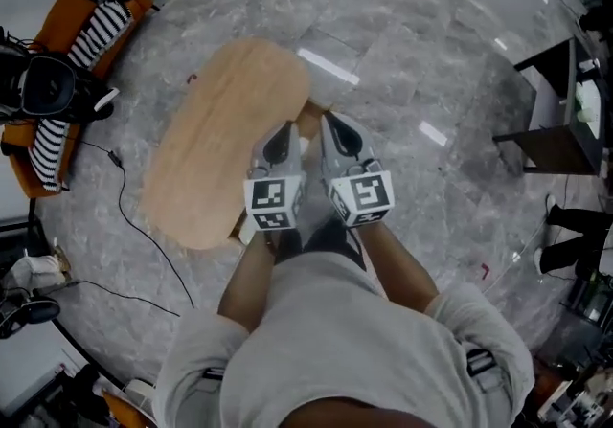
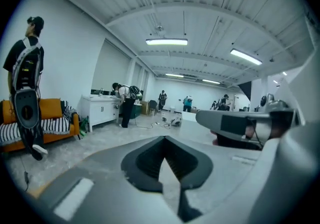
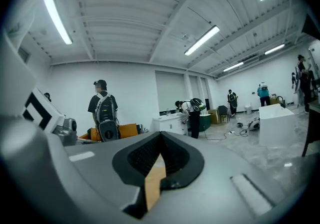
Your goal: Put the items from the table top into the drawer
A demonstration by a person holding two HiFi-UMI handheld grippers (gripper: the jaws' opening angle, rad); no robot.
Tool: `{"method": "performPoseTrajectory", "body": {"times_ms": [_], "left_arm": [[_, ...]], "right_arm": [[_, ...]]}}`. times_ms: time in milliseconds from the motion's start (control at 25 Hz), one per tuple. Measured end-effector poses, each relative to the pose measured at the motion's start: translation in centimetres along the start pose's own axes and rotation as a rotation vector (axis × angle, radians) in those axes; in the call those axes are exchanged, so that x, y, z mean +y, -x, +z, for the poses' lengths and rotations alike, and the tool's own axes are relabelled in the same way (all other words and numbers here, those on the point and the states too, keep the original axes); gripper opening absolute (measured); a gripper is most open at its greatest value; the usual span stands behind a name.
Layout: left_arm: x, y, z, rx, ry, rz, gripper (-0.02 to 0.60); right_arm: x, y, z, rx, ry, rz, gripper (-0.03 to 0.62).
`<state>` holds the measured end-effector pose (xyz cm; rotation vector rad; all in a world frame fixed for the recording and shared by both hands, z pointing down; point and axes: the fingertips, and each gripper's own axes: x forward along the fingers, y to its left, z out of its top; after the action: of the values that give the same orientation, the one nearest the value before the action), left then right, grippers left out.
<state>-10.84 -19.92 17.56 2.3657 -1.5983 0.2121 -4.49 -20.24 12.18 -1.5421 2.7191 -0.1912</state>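
Head view only: the person's two forearms are reaching forward from the grey sleeves, holding the left gripper [image 1: 285, 132] and right gripper [image 1: 331, 122] side by side, nearly touching, two marker cubes [image 1: 273, 203] facing up. Both are hanging above the near edge of one oval wooden table [image 1: 225, 129]; the items and drawer cannot be made out. Gripper views only: both are pointing out across the room, the left gripper [image 2: 165, 140] with jaws together and empty, the right gripper [image 3: 161, 135] likewise closed on nothing, a sliver of wood showing in its slit. Beyond, one orange sofa [image 1: 57, 62] is sitting left, one backpack person [image 3: 102, 110] is standing, one person [image 3: 192, 113] is bending at a white cabinet [image 3: 172, 123], and smaller figures are standing far back.
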Motion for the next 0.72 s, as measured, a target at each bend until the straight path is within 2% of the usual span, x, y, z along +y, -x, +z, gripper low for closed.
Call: {"method": "performPoseTrajectory", "body": {"times_ms": [120, 320, 560, 720], "left_arm": [[-0.7, 0.8, 2.2, -0.057, -0.032, 0.001, 0.02], [-1.8, 2.3, 5.2, -0.123, -0.055, 0.024, 0.02], [-3.6, 3.1, 7.1, -0.17, -0.078, 0.032, 0.02], [-4.1, 3.9, 6.8, -0.171, -0.082, 0.032, 0.02]], "right_arm": [[0.1, 0.4, 2.0, -0.031, 0.072, 0.01, 0.006], [0.3, 1.2, 4.6, -0.067, 0.122, 0.017, 0.006], [0.4, 2.3, 6.0, -0.093, 0.128, 0.035, 0.006], [0.8, 3.3, 5.6, -0.09, 0.118, 0.031, 0.006]]}}
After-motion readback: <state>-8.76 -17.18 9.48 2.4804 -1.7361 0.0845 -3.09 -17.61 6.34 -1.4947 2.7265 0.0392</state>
